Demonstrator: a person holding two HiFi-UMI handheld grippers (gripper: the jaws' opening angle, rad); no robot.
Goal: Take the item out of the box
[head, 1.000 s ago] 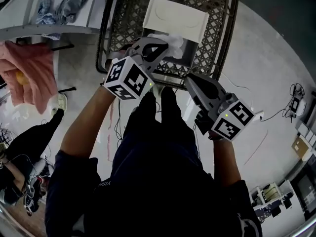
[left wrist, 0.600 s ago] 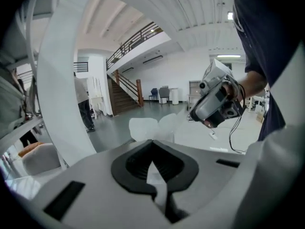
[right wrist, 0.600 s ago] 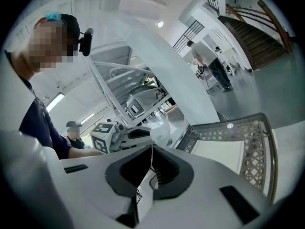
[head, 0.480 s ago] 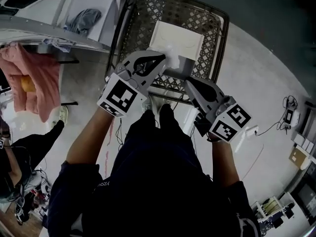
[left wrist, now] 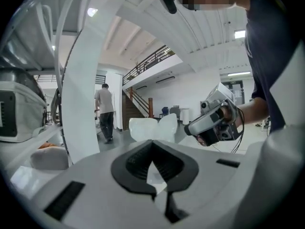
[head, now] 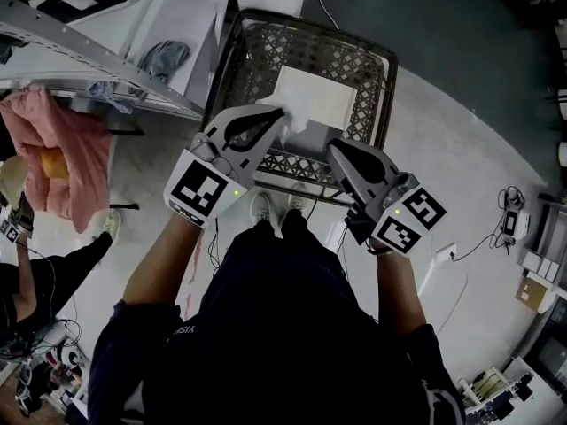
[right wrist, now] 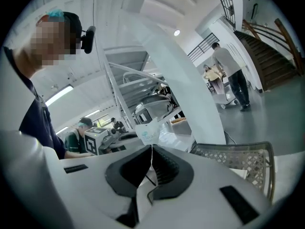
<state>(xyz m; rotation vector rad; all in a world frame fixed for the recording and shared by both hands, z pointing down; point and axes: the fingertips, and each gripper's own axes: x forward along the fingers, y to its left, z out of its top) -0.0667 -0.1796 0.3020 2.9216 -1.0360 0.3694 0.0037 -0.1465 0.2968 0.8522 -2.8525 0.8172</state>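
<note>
Gripping left claw (head: 285, 112): we see it clamped on the white bag (head: 299, 116).
Right claw (head: 333, 147): closed, empty, beside it.
Box (head: 323, 96): beneath left claw.

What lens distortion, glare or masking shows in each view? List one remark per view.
Head view: dark corners, basket rim bowed. Left gripper view: black fisheye ring, glaring ceiling lamp, mosaic patch at top; white bag looks sharp. Right gripper view: pillar bends, mosaic patch upper left.

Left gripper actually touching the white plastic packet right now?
Touching. The left gripper view shows the left gripper with its jaws shut on the white plastic packet, whose top sticks out past the tips.
</note>
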